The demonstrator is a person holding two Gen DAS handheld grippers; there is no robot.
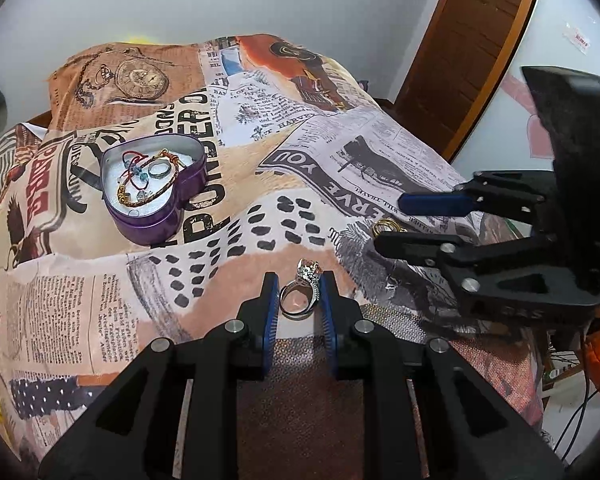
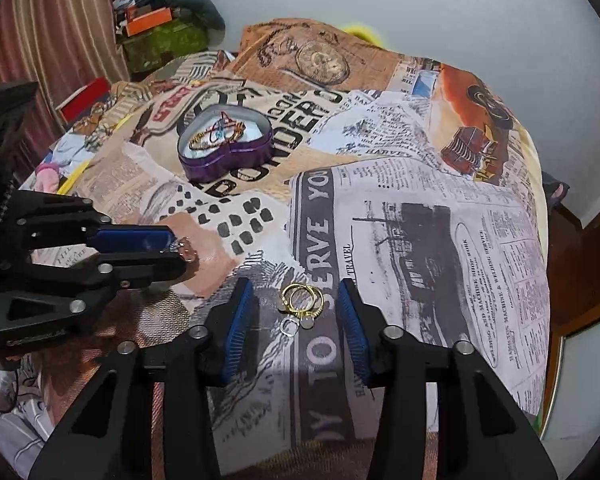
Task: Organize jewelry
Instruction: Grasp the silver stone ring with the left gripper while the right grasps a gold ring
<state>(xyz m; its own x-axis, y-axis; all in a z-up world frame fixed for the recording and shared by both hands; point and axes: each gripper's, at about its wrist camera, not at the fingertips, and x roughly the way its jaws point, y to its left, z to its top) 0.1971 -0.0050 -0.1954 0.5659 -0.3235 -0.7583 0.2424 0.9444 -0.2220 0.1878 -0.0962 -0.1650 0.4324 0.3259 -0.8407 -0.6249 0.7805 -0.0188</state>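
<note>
Left gripper: fingers pinch the silver ring by its band, stone end forward of the fingertips. An edge-on grip suits a thin hoop and leaves the stone clear.
Right gripper: fingers spread, one on each side of the gold rings, pads not touching them. Judged a straddle ahead of a pinch.
Gold rings: lie on the patterned bedcover, between the right fingers, near the fingertips.
Heart-shaped tin: well beyond both sets of fingertips, open, already holding bracelets and a ring; judged the collecting place.
Hard to make out: whether the gold rings are two hoops or more; the small clear pieces just behind them cannot be identified.
Hidden: in the left wrist view the right fingers cover most of the gold rings.
Cut off: neither hand is visible.
</note>
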